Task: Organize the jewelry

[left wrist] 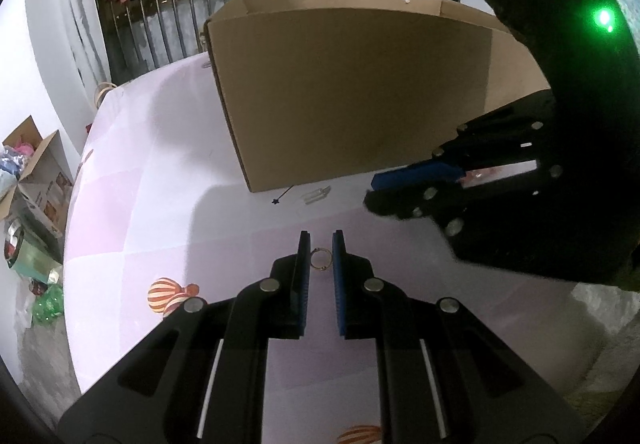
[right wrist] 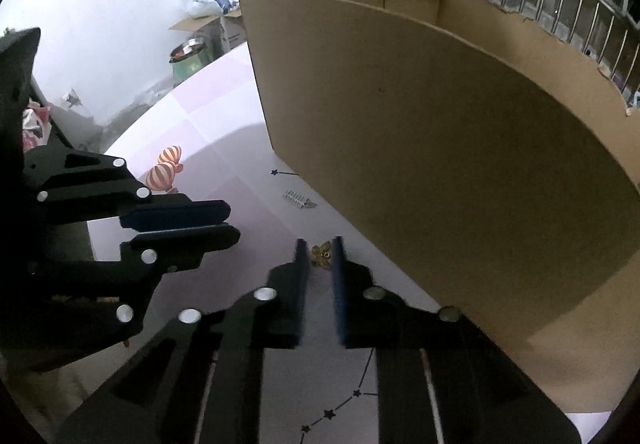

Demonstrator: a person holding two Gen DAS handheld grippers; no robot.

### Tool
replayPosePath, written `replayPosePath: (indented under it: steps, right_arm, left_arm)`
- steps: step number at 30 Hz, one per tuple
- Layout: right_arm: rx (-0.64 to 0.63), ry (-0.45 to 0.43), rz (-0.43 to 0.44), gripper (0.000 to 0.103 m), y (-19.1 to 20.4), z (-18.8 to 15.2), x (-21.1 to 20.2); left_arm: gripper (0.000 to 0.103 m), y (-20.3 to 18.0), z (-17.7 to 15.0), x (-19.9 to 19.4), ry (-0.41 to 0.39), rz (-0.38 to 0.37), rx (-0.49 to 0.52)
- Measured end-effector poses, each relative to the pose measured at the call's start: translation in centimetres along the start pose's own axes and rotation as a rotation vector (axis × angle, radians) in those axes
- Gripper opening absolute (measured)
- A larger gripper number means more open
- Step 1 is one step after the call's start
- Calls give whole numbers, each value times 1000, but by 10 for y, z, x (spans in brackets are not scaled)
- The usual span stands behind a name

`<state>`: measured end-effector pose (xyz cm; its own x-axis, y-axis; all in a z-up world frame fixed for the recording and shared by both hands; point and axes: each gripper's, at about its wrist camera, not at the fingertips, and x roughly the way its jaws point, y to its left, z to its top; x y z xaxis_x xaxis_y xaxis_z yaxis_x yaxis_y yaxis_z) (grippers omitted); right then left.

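Observation:
A thin metal ring (left wrist: 320,258) lies on the pale pink tablecloth (left wrist: 168,179) between the fingertips of my left gripper (left wrist: 321,246), whose jaws stand a little apart around it without clearly touching. A gold butterfly charm (right wrist: 322,255) lies between the fingertips of my right gripper (right wrist: 320,252), jaws also slightly apart. A small silver clasp piece (right wrist: 299,199) lies further ahead by the box; it also shows in the left wrist view (left wrist: 317,195). Each gripper shows in the other's view, the right one (left wrist: 384,191) and the left one (right wrist: 224,219).
A large open cardboard box (left wrist: 360,91) stands on the table just beyond both grippers; in the right wrist view its wall (right wrist: 460,147) runs close along the right. The table edge falls off to the left, with boxes and clutter (left wrist: 32,179) on the floor.

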<state>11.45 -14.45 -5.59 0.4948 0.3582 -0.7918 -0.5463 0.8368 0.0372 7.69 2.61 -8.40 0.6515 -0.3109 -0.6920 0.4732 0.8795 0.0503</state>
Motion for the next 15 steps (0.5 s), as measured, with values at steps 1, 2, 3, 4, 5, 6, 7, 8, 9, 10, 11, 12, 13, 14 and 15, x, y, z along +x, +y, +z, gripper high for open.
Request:
replayPosePath:
  steps: [1, 2, 3, 4, 5, 6, 7, 8, 9, 10, 11, 12, 13, 14, 15]
  right_arm:
    - [8, 2, 5, 7, -1, 0, 0]
    - [12, 2, 8, 7, -1, 0, 0]
    - [23, 3, 13, 7, -2, -1, 0]
    - [37, 4, 19, 7, -3, -2, -1]
    - [43, 4, 24, 7, -3, -5, -2]
    - [46, 4, 21, 7, -4, -6, -2]
    - [50, 5, 25, 7, -5, -7, -3]
    - [54, 6, 28, 7, -5, -8, -4]
    - [55, 3, 26, 7, -5, -8, -5]
    - [55, 2, 28, 7, -5, -9, -6]
    - [58, -3, 29, 7, -5, -10, -9]
    - [59, -6, 31, 7, -6, -9, -10]
    - [58, -10, 35, 7, -6, -9, -13]
    - [58, -19, 35, 7, -6, -10, -17]
    - [56, -26, 38, 7, -6, -10, -21]
  left_arm:
    - [10, 0, 0, 0, 0, -1, -2]
    - [10, 1, 1, 0, -1, -3, -3]
    - [10, 1, 1, 0, -3, -3, -4]
    - [10, 2, 1, 0, -3, -3, -3]
    - [10, 2, 2, 0, -3, -3, -3]
    - [10, 2, 3, 1, -1, -3, -4]
    - [10, 2, 4, 1, -1, -3, -4]
    - [10, 2, 4, 1, -1, -1, -4]
    - [10, 2, 5, 1, -2, 0, -3]
    - [10, 2, 5, 0, -4, 2, -3]
    - [10, 1, 5, -1, -5, 3, -4]
    - [10, 0, 6, -1, -6, 5, -4]
    - [10, 0, 5, -2, -8, 6, -4]
    - [10, -1, 6, -3, -9, 7, -3]
    - [10, -2, 7, -5, -12, 8, -2]
